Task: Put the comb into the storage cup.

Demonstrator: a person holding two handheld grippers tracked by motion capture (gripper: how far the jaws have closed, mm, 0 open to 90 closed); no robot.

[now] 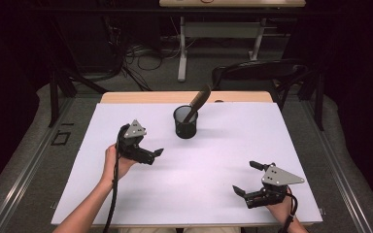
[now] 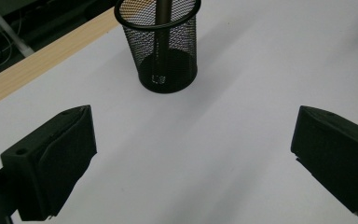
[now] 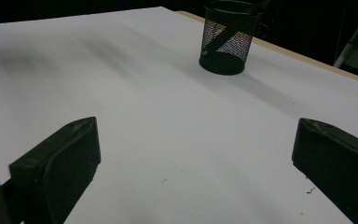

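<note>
So right now both my hands are empty. My left gripper (image 1: 154, 154) sits with its jaws spread wide, pointed at the black wire-mesh pen cup (image 1: 185, 122), which stands upright toward the far middle of the table, near but not touching. My right gripper (image 1: 247, 178) is also wide open, well apart from the cup down at the near right corner. A dark, long stick-shaped tool (image 1: 197, 101) already leans inside the cup, poking out over the rim toward the far right. From my left gripper view I can see its lower end resting on the cup's bottom. Looks to me like the drop-in part is done and there's nothing left lying around to pick up, so I'd guess it's basically finished.

Surface is a plain white sheet (image 1: 126, 194) over a light wooden tabletop (image 1: 141, 97), wood edge showing at the far side. Room's dark: grey floor, tangled cables (image 1: 145, 56), a black chair (image 1: 257, 73) behind the table, another desk further back.
</note>
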